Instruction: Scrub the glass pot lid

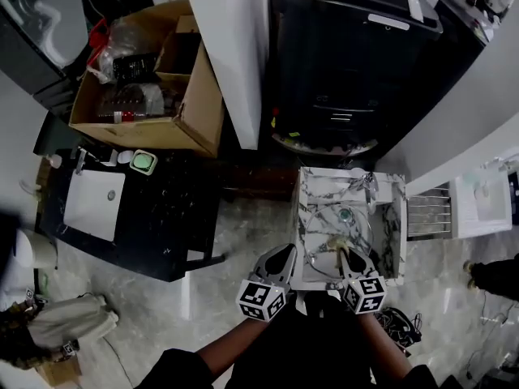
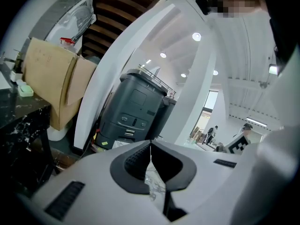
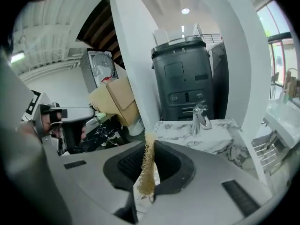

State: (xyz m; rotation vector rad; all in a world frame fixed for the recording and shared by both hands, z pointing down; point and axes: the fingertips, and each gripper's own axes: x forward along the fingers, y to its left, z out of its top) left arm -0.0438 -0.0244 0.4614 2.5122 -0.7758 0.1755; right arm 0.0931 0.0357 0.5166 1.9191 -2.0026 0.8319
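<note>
The glass pot lid [image 1: 347,227] lies flat in a marble sink [image 1: 312,186]; its knob faces up. My right gripper [image 1: 349,258] hovers over the lid's near edge, shut on a thin tan scrub pad [image 3: 148,168] that stands edge-on between the jaws. In the right gripper view the right gripper [image 3: 149,149] points toward the sink's faucet [image 3: 199,117]. My left gripper [image 1: 281,262] is at the sink's near left corner, beside the lid. Seen in its own view, the left gripper [image 2: 150,149] has its jaws pressed together, and nothing shows between them.
A tall black machine [image 1: 357,63] stands behind the sink. A white pillar [image 1: 231,47] and an open cardboard box [image 1: 154,71] are to the left, above a black counter [image 1: 174,209] with a white basin [image 1: 94,203]. A wire rack [image 1: 427,215] sits right of the sink.
</note>
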